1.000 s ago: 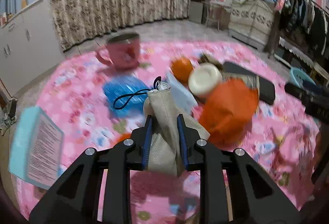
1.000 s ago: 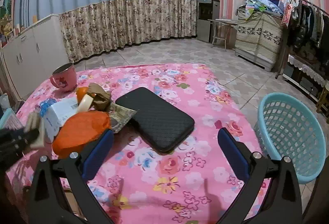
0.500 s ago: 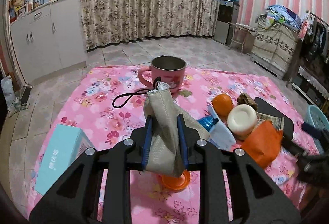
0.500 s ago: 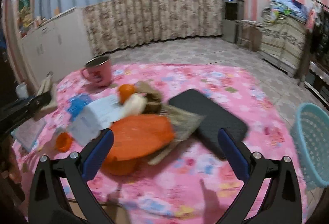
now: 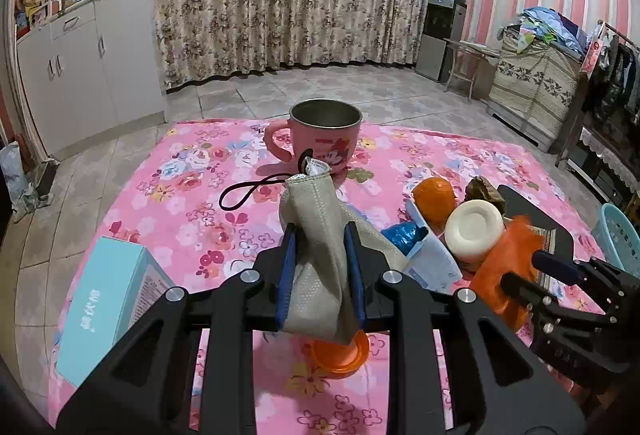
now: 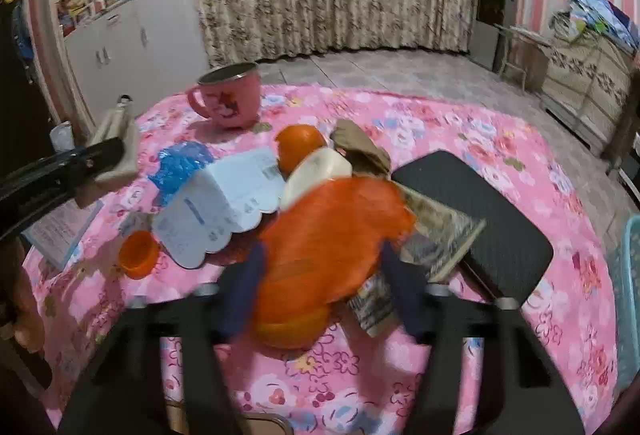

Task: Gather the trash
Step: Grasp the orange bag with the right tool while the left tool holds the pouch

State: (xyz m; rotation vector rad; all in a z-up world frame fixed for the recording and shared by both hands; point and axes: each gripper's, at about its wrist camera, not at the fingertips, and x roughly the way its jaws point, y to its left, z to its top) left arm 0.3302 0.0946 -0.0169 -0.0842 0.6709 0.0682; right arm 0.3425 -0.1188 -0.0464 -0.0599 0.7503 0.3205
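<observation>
Evenly lit by soft indoor light, with faint shadows under the pink metal-rimmed mug [image 5: 325, 139] and the small orange plastic cap [image 5: 341, 353] on the pink floral tablecloth [image 5: 192, 187]. Sharp throughout in the left wrist view; smeared by motion in the right wrist view, worst at the closing right gripper [image 6: 320, 291] around the crumpled orange plastic bag [image 6: 332, 235]. Strong fisheye bending and dark vignetted corners in both.

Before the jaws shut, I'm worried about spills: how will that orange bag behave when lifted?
The orange bag looks crumpled and thin, so probably floppy and light. It drapes over an orange container, so it may slide off or drag neighbouring trash.
</observation>
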